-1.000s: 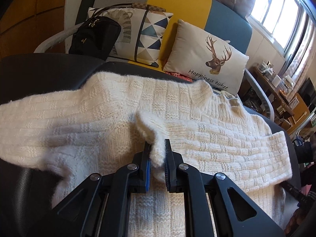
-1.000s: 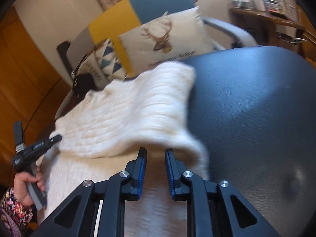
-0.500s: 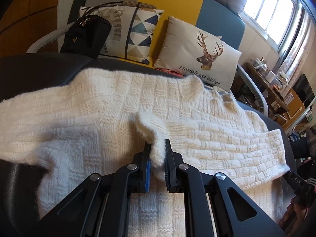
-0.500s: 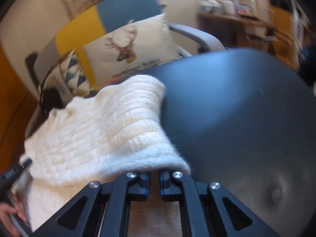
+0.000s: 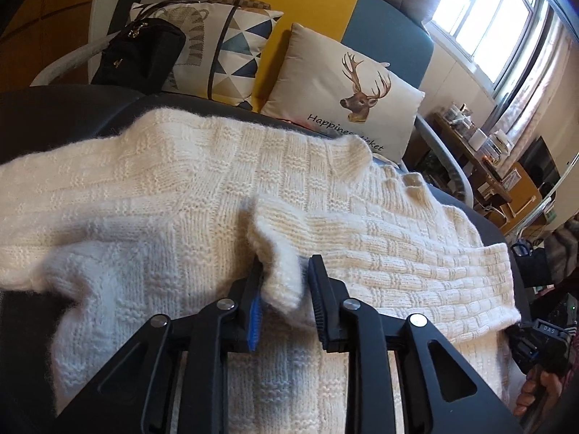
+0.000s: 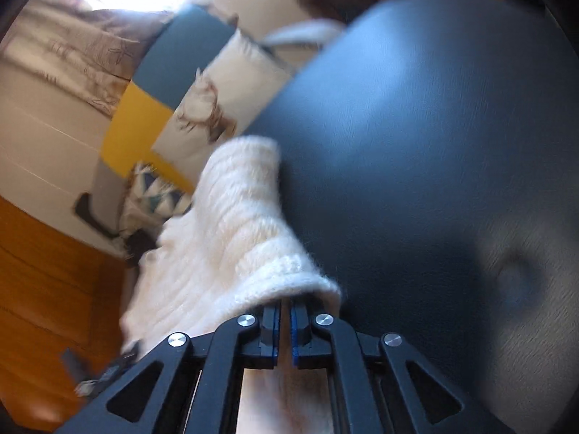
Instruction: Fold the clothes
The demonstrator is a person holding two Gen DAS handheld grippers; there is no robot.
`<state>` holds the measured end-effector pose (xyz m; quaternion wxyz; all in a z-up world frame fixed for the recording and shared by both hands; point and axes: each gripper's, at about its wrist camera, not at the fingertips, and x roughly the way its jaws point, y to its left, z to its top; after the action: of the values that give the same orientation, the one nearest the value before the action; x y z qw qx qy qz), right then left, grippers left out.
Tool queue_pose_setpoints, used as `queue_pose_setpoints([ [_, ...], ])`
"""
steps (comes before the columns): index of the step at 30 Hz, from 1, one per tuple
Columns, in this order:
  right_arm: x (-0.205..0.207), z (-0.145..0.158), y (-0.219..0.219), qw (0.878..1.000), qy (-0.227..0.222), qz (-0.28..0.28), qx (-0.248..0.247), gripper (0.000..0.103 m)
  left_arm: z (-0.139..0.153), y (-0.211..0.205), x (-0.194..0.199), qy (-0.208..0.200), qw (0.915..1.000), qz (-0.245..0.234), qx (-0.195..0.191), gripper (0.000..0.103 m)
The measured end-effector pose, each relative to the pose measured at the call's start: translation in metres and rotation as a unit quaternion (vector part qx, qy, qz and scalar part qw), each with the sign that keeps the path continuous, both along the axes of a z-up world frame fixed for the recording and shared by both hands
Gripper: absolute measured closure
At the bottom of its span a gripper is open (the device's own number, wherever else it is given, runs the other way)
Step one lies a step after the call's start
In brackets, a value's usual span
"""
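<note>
Cream knit sweater point(image 5: 202, 195) spread flat across a dark leather seat surface point(image 5: 54, 115), one sleeve folded over the body toward the right. Left gripper point(image 5: 284, 291) low over the middle of the sweater, jaws apart, with the sleeve cuff point(image 5: 280, 267) bunched up between them; the cuff touches the left finger and a gap shows at the right one (so not clamped). Right gripper point(image 6: 284, 320) sits at the sweater's right edge, jaws drawn nearly together on a fold of the knit point(image 6: 289, 278), the fabric draped over the fingertips; view is motion-blurred, so how much cloth is actually between the pads is unclear. In the right wrist view the sweater point(image 6: 224, 238) runs away to the far left, with bare dark leather point(image 6: 434, 144) to its right. In the left wrist view the right gripper's handle point(image 5: 542, 340) and the person's fingers point(image 5: 535, 394) show at the near right edge. Behind the seat, far side: deer cushion point(image 5: 343, 94) with "Happiness ticket" lettering, geometric triangle cushion point(image 5: 224, 54) to its left, black handbag point(image 5: 141, 54) further left, all against a yellow, blue and grey backrest point(image 5: 300, 3). Window point(image 5: 488, 11) far right, cluttered side table point(image 5: 481, 144) below it.
</note>
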<state>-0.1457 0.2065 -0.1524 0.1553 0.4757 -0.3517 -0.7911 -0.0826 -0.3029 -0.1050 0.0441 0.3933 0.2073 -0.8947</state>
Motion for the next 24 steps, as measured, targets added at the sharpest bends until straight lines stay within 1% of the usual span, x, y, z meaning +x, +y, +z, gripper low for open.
queue_pose_setpoints([
  [1,0.003,0.01,-0.003,0.999,-0.002,0.019,0.03,0.099,0.0,0.001,0.0,0.0,1.0,-0.001,-0.001,0.077],
  [2,0.009,0.024,-0.005,0.997,0.015,0.032,0.064,0.095,0.001,0.001,0.0,-0.001,1.0,-0.001,-0.002,0.076],
  [3,0.015,0.042,-0.006,0.994,0.046,0.043,0.089,0.095,0.001,0.002,-0.001,-0.001,1.0,-0.002,-0.005,0.076],
  [5,0.021,0.068,-0.012,0.987,0.102,0.049,0.117,0.094,0.001,0.005,-0.001,-0.002,0.9999,-0.002,-0.012,0.076],
  [6,0.019,0.079,-0.018,0.982,0.13,0.052,0.124,0.093,0.002,0.006,-0.001,-0.003,0.9999,-0.002,-0.016,0.076],
  [9,-0.007,0.083,-0.048,0.974,0.141,0.072,0.164,0.092,0.003,0.007,-0.001,-0.005,0.9997,-0.002,-0.026,0.075],
  [11,-0.027,0.078,-0.07,0.966,0.144,0.09,0.197,0.092,0.003,0.008,-0.002,-0.007,0.9995,-0.002,-0.031,0.075],
  [13,-0.04,0.064,-0.089,0.947,0.135,0.105,0.271,0.092,0.003,0.009,-0.002,-0.009,0.9992,-0.002,-0.038,0.075],
  [15,-0.05,0.048,-0.092,0.931,0.124,0.104,0.326,0.096,0.003,0.01,-0.002,-0.009,0.9991,-0.002,-0.042,0.075],
  [17,-0.056,0.036,-0.078,0.932,0.116,0.079,0.335,0.096,0.002,0.01,-0.002,-0.009,0.999,-0.004,-0.043,0.073],
  [18,-0.059,0.03,-0.07,0.932,0.112,0.065,0.338,0.091,0.001,0.01,-0.002,-0.009,0.9989,-0.005,-0.045,0.073],
  [19,-0.06,0.024,-0.062,0.938,0.108,0.059,0.323,0.085,0.001,0.011,-0.003,-0.01,0.9988,-0.005,-0.048,0.073],
  [23,-0.058,0.024,-0.054,0.939,0.122,0.077,0.312,0.086,0.001,0.014,-0.004,-0.013,0.9982,-0.007,-0.057,0.071],
  [24,-0.053,0.031,-0.048,0.944,0.129,0.073,0.293,0.086,0.001,0.014,-0.003,-0.013,0.9982,-0.007,-0.058,0.071],
])
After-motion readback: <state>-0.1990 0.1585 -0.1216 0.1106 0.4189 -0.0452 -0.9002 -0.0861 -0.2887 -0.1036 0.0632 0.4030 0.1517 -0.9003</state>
